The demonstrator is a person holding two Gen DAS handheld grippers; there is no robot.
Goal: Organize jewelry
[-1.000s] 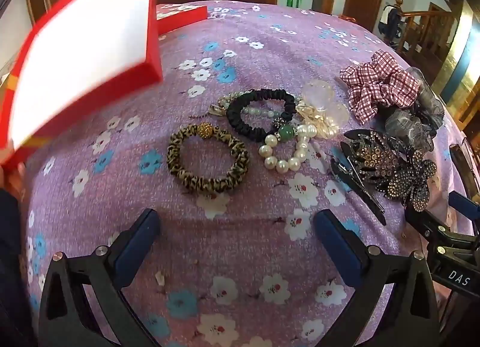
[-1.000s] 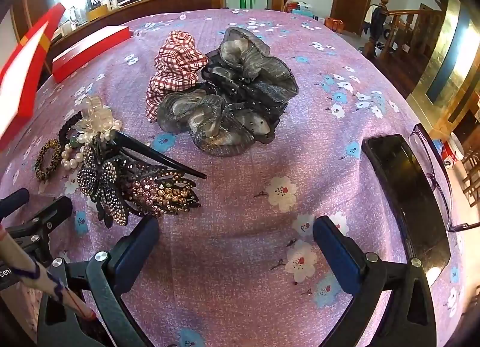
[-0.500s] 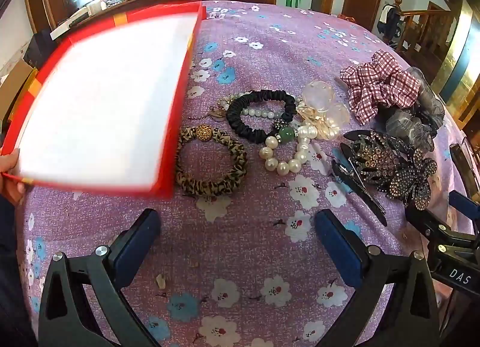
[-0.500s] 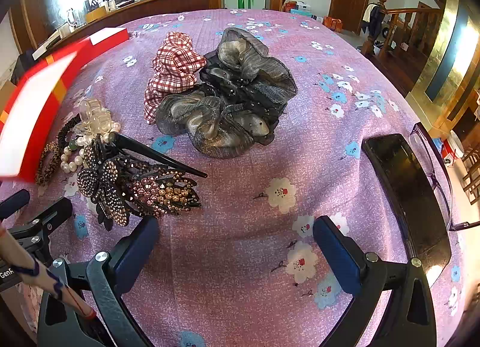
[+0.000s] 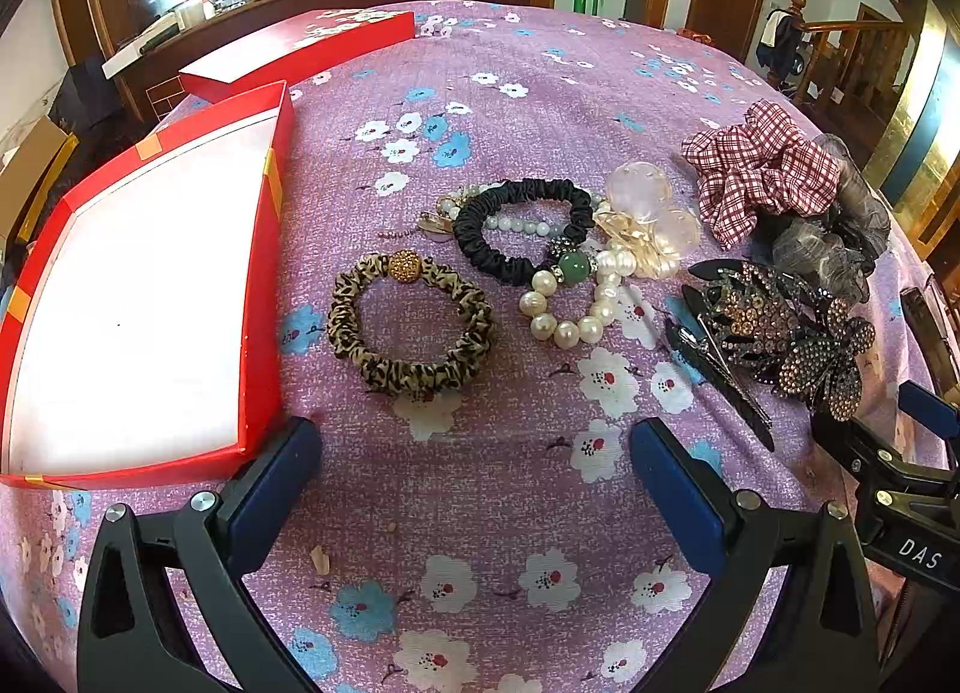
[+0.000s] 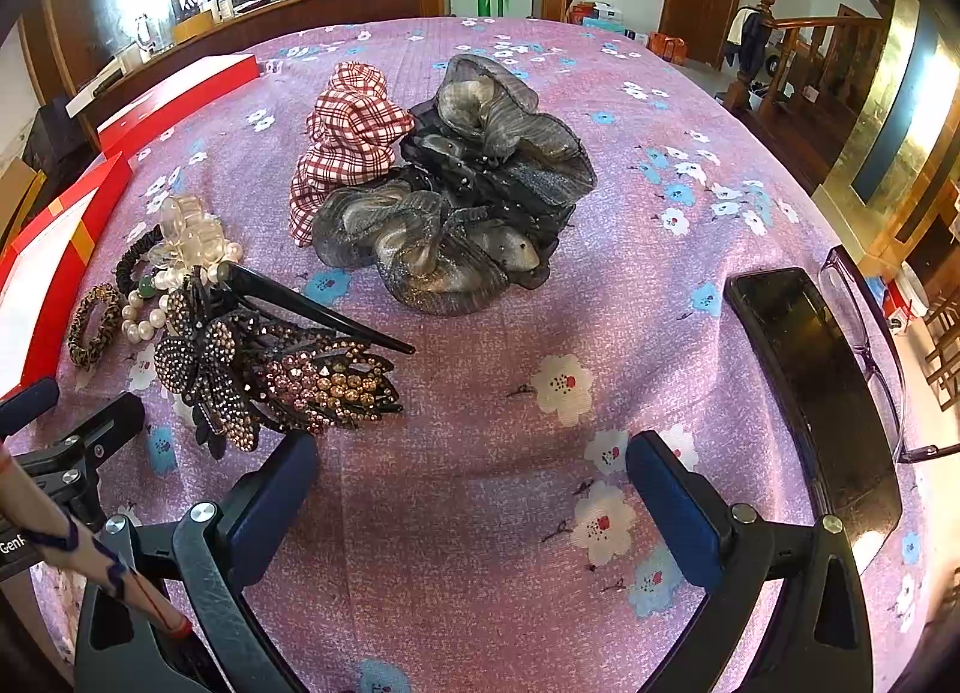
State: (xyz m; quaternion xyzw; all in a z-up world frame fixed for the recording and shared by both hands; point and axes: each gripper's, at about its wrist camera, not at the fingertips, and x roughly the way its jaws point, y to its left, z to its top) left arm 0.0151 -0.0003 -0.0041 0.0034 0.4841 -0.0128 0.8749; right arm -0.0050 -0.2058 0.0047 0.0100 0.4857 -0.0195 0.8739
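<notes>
With the red box (image 5: 144, 297) lying empty on the bench (image 5: 510, 93), both tongs, left (image 5: 474, 489) and right (image 6: 474, 489), are hovering agape, empty; sorting looks unstarted, the leopard-print scrunchie (image 5: 411, 324) likely needing grasping first.

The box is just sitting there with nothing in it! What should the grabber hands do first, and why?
Probably the left gripper should ease forward and close on the leopard-print scrunchie. Its jaws are open and hold nothing, the scrunchie lies straight ahead, apart from the tangled pearls, and the open red box sits just beside it.
</notes>
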